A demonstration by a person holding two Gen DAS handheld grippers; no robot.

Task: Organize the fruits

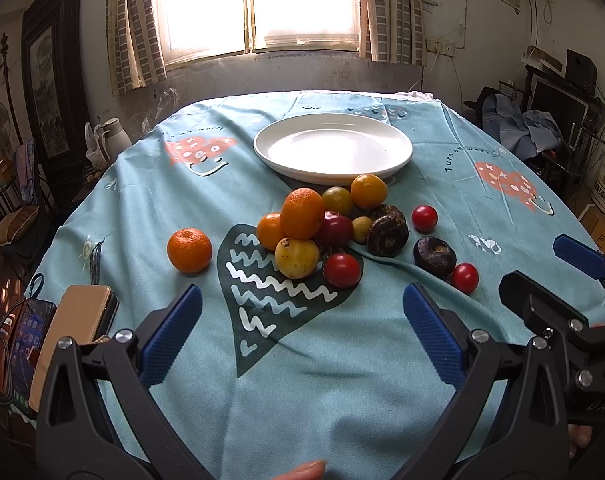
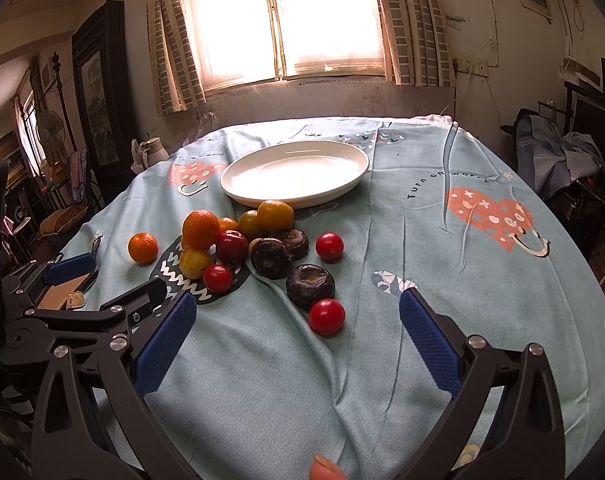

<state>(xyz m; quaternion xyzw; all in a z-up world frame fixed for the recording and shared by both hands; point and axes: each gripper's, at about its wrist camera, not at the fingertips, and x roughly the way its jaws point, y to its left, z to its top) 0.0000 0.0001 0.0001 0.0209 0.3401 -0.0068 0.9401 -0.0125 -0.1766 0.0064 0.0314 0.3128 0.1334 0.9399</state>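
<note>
- Left gripper (image 1: 302, 336): jaws spread wide, nothing between them, low in the frame over the light-blue tablecloth (image 1: 342, 380).
- Right gripper (image 2: 298, 338): jaws also spread wide, holding nothing, bottom centre of its view. It also shows at the right edge of the left wrist view.
- Fruit pile (image 1: 326, 224) sits mid-frame, just below the white plate (image 1: 398, 148); nothing is on the plate.
- Pile: large orange (image 1: 301, 213) on top, yellow fruit (image 1: 297, 257) at the front, dark red plum (image 1: 335, 230) touching it, yellow-orange fruit (image 1: 368, 191) nearest the plate rim.
- Lone mandarin (image 1: 189, 249) sits apart, left of the pile.
- Two dark round fruits touch at the pile's right side; a third dark fruit (image 2: 310, 284) lies separate, with a red tomato (image 2: 326, 316) just below it, touching or nearly so.
- Another tomato (image 2: 329, 246) sits alone, right of the pile.
- Phone (image 1: 26, 344) and tan case (image 1: 76, 320) at lower left of the left wrist view.
</note>
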